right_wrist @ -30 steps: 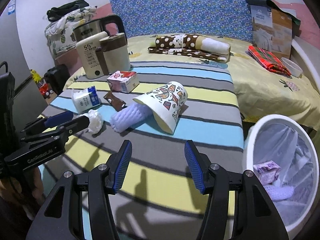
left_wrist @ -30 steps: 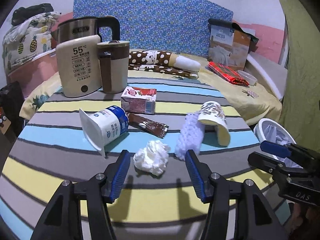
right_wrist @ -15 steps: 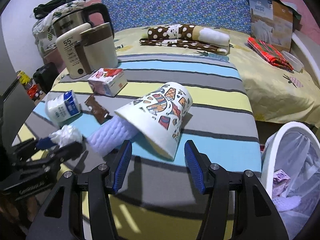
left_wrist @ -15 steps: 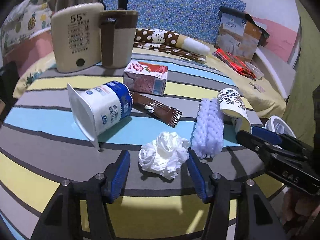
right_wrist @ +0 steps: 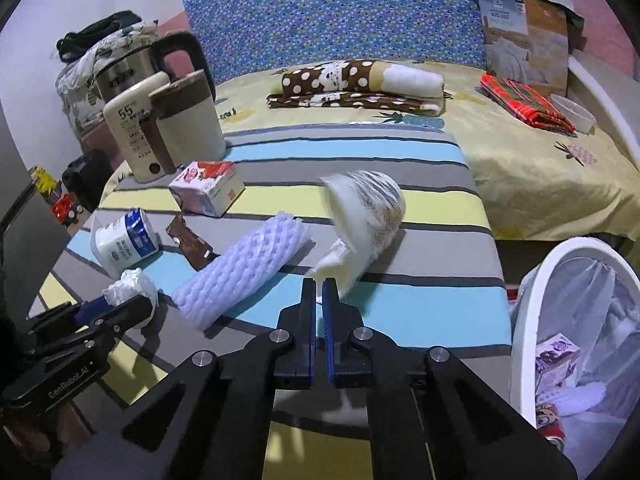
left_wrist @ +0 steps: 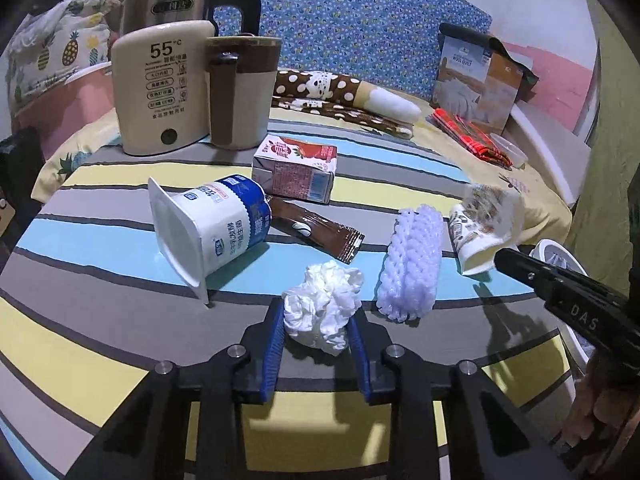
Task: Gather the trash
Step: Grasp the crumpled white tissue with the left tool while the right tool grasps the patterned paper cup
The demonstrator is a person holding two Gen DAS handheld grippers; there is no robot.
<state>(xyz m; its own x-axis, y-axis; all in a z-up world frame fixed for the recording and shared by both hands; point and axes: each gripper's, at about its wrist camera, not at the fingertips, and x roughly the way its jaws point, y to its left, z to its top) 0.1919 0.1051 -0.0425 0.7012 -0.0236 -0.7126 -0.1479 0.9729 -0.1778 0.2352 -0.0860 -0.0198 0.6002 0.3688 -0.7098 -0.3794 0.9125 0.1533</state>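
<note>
On the striped table, my left gripper (left_wrist: 317,322) is shut on a crumpled white tissue (left_wrist: 322,314), which also shows in the right wrist view (right_wrist: 130,286). My right gripper (right_wrist: 319,294) is shut on the rim of a patterned paper cup (right_wrist: 362,216), which is blurred with motion; the cup also shows in the left wrist view (left_wrist: 484,228). A white foam net sleeve (left_wrist: 412,262), a yogurt cup (left_wrist: 212,226) on its side, a brown wrapper (left_wrist: 316,228) and a small milk carton (left_wrist: 296,174) lie between them.
A white bin (right_wrist: 576,344) with a liner and some trash in it stands off the table's right edge. A cream kettle base (left_wrist: 160,88), a mug (left_wrist: 240,92) and a steel kettle (left_wrist: 168,8) stand at the table's back left. A bed (right_wrist: 540,168) lies behind.
My left gripper moved forward and closed on the tissue. My right gripper moved in to the paper cup and closed on its rim; the cup has tipped and is moving.
</note>
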